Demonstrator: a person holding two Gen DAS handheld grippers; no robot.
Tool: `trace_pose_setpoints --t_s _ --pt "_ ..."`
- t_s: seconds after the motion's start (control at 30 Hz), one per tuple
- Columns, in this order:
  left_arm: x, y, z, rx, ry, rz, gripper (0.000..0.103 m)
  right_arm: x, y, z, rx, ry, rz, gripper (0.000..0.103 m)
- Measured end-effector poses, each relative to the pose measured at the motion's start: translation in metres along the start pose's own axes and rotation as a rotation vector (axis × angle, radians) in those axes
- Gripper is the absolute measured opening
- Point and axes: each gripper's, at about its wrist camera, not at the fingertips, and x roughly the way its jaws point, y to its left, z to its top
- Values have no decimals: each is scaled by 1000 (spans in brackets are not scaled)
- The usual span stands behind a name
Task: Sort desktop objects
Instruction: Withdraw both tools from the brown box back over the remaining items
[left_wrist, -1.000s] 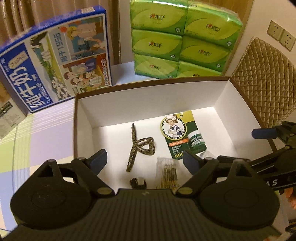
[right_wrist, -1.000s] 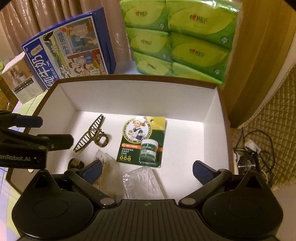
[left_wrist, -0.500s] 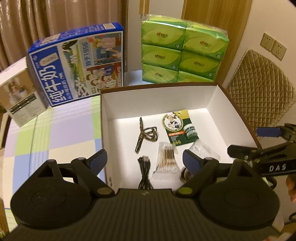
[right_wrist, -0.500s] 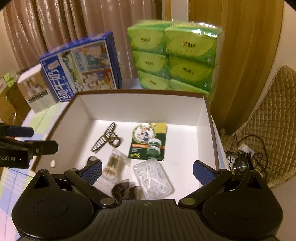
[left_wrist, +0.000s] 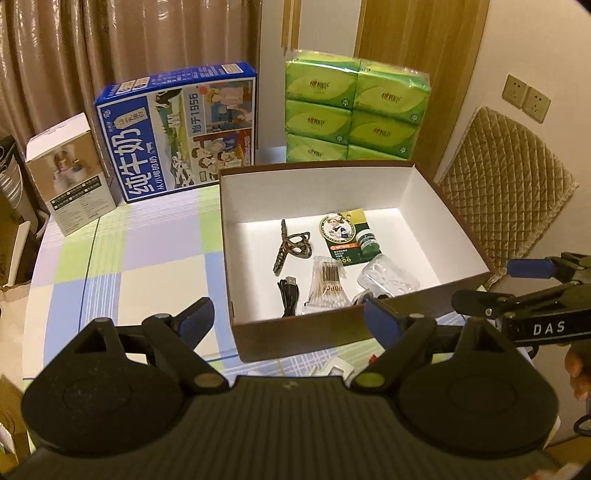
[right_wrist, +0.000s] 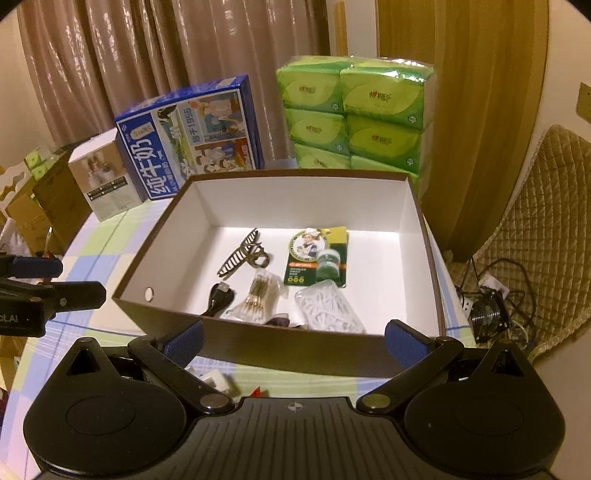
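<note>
A brown box with a white inside (left_wrist: 421, 192) (right_wrist: 421, 229) stands on the checked tablecloth. In it lie a hair claw (left_wrist: 291, 245) (right_wrist: 242, 256), a green carded balm jar (left_wrist: 349, 238) (right_wrist: 319, 260), a cotton swab packet (left_wrist: 327, 286) (right_wrist: 258, 295), a black cable (left_wrist: 290, 295) (right_wrist: 219, 297) and a clear bag of picks (left_wrist: 388, 278) (right_wrist: 328, 308). My left gripper (left_wrist: 288, 321) is open and empty, in front of the box's near left corner. My right gripper (right_wrist: 293, 338) is open and empty, before the near wall. A small white item (right_wrist: 218, 382) lies on the cloth below it.
A blue milk carton box (left_wrist: 177, 133) and a small white box (left_wrist: 70, 173) stand at the back left. A stack of green tissue packs (left_wrist: 354, 110) stands behind the brown box. A quilted chair (left_wrist: 506, 184) is to the right, with cables and a fan (right_wrist: 487, 314) on the floor.
Both grippers have pulled back and up from over the box's inside to in front of its near wall. Both stay open and empty. The box contents have not moved.
</note>
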Motion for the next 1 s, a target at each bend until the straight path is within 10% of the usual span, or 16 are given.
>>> trace_pose_setpoints --t_s 1.0 --pt "-28 5 -47 -38 38 -5 86 -25 21 -35 17 28 20 101"
